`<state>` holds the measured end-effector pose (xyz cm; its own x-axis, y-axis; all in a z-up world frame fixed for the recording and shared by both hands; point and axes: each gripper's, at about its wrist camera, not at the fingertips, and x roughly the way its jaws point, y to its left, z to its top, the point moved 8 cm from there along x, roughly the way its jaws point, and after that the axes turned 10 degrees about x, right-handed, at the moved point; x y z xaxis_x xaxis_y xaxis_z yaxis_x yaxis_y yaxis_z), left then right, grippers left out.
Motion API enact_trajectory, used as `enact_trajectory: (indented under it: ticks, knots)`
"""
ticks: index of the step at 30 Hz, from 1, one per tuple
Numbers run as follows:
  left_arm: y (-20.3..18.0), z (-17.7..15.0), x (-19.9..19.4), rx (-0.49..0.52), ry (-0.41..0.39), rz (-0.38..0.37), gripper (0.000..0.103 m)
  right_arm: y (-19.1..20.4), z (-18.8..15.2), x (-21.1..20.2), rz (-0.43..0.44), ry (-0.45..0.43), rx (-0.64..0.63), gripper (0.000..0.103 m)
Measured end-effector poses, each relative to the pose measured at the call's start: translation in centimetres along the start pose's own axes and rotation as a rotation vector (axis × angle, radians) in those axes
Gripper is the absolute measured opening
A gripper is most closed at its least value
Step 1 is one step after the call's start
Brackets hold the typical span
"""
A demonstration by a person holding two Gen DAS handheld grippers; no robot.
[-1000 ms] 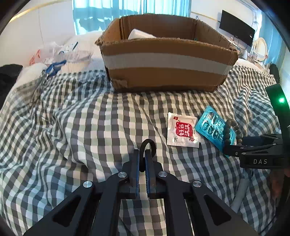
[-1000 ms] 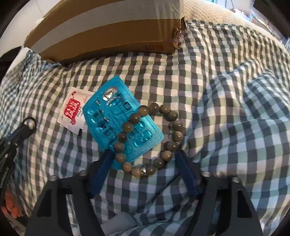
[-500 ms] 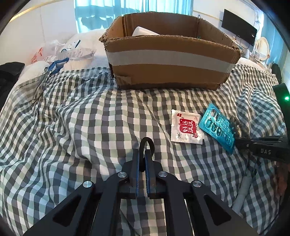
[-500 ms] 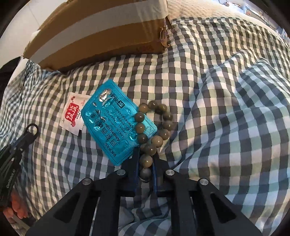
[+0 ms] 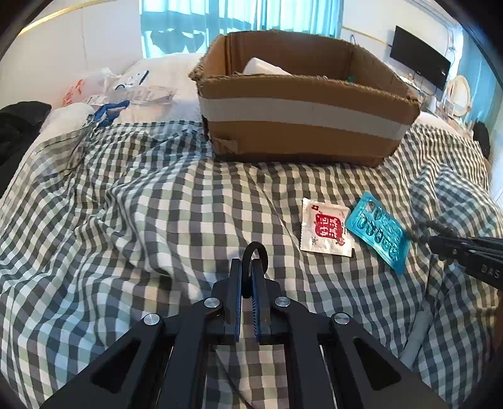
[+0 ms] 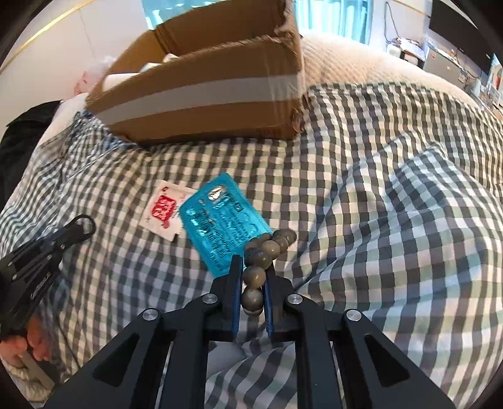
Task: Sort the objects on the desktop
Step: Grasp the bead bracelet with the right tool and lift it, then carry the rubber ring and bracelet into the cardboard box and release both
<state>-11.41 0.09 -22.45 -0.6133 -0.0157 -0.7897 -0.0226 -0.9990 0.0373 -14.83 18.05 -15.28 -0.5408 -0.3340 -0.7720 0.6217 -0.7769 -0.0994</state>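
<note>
Two items in grip, two loose on bed

Right hand-held gripper [image 6: 253, 280]: clenched on bead bracelet [image 6: 262, 256], loop dangling beside blue blister pack [image 6: 223, 220]. Left hand-held gripper [image 5: 250, 270]: clenched on black ring [image 5: 255, 251]. Red-and-white sachet [image 5: 325, 231] lies flat near cardboard box [image 5: 301, 132]. Risk: round beads may roll from the pads; the swinging loop could snag the pack.

Bed w/ checked cover [image 5: 132, 201], white wall [image 5: 78, 47], teal curtains [image 5: 195, 19], wall TV [image 5: 419, 61].
</note>
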Motion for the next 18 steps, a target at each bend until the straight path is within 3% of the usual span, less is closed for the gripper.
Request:
enact_trajectory:
  ticks: [18]
  knots:
    - [1.0, 3.0, -3.1, -0.002, -0.091, 0.001, 0.006, 4.7, 3.0, -5.7, 0.034, -0.161, -0.112, 0.011]
